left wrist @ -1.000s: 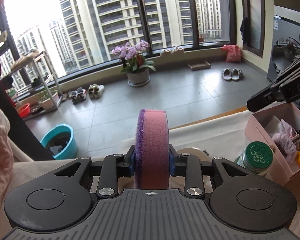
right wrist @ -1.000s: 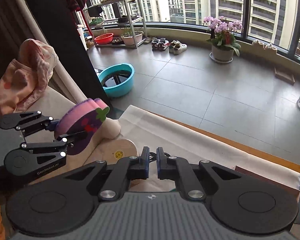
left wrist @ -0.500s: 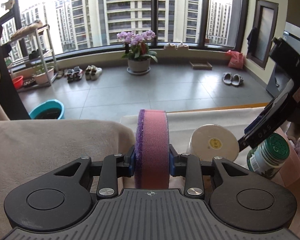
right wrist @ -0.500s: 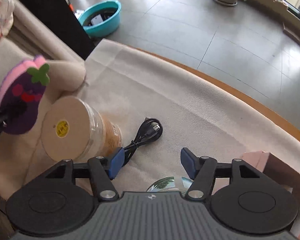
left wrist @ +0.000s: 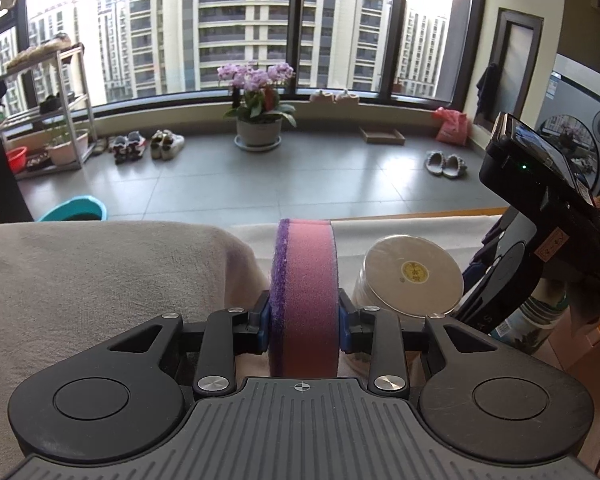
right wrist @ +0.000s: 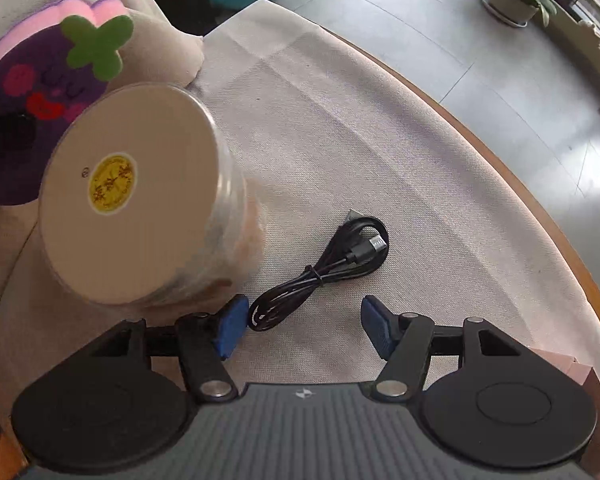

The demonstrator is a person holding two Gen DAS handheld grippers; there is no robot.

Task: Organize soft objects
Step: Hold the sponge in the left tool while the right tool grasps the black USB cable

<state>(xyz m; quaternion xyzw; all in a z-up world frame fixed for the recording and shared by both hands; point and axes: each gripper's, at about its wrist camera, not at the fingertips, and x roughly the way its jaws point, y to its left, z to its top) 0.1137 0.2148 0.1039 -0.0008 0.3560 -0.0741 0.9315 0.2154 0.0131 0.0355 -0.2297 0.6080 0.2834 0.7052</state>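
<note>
My left gripper (left wrist: 303,322) is shut on a pink and purple sponge (left wrist: 305,292), held edge-on above a beige cushion (left wrist: 100,276). The right wrist view shows the sponge's purple face (right wrist: 40,92) with a green leaf at the far left. My right gripper (right wrist: 302,326) is open and empty, low over the cloth-covered table (right wrist: 380,128), with a coiled black cable (right wrist: 324,266) just ahead of its left pad. The right gripper body (left wrist: 512,280) shows at the right of the left wrist view.
A clear round jar with a cream lid (right wrist: 128,196) stands by my right gripper's left finger; it also shows in the left wrist view (left wrist: 412,276). A green-lidded bottle (left wrist: 528,320) and pink box (right wrist: 576,372) stand at the right. The table's wooden rim (right wrist: 540,204) curves right.
My right gripper has opened, tilted down and dropped toward the table near the cable and jar. My left gripper still holds the sponge and has swung to face the window more squarely.
</note>
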